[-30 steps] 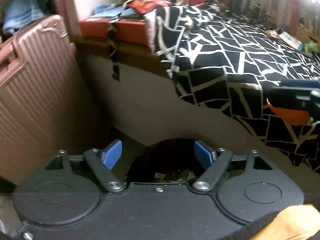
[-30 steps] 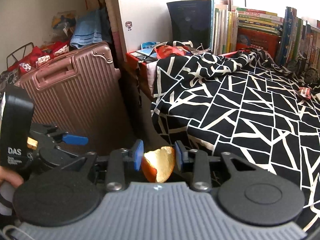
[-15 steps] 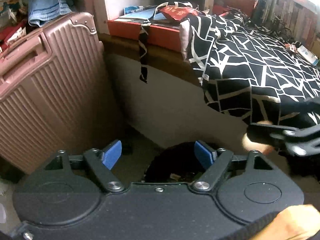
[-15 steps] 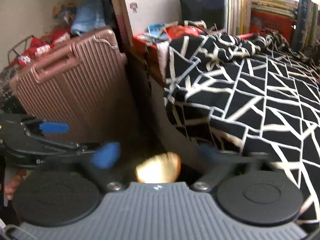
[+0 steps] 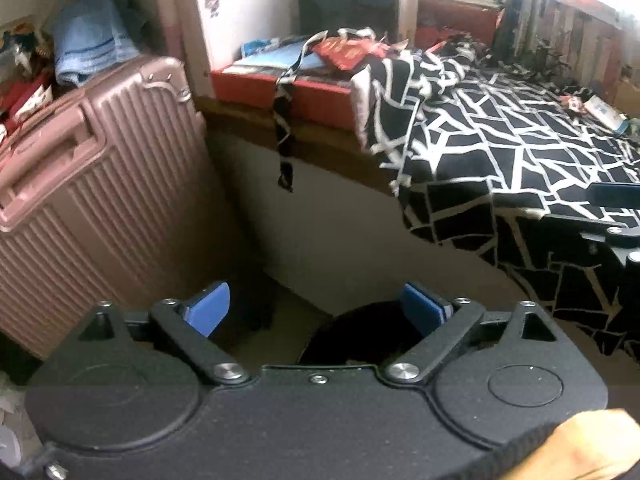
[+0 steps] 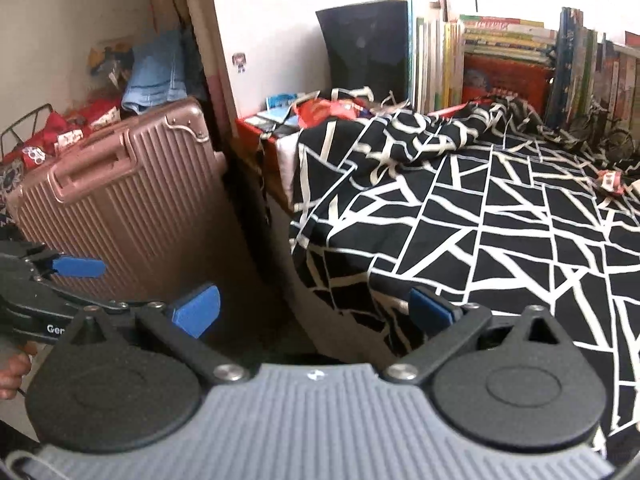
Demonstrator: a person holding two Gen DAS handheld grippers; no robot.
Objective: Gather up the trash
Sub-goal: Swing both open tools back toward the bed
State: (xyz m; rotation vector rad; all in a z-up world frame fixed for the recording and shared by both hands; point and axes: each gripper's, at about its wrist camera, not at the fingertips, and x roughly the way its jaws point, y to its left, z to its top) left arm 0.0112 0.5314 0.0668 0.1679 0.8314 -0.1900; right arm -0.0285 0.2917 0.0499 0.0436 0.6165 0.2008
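The right gripper (image 6: 316, 310), just opened wide and empty, points between the pink suitcase (image 6: 132, 216) and the black-and-white bedspread (image 6: 480, 232).

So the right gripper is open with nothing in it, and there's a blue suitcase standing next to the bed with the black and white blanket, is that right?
Not quite: the suitcase is pink, not blue, as the right wrist view shows. The rest holds: the right gripper is open with nothing between its fingers, and the suitcase stands beside the bed with the black and white blanket.
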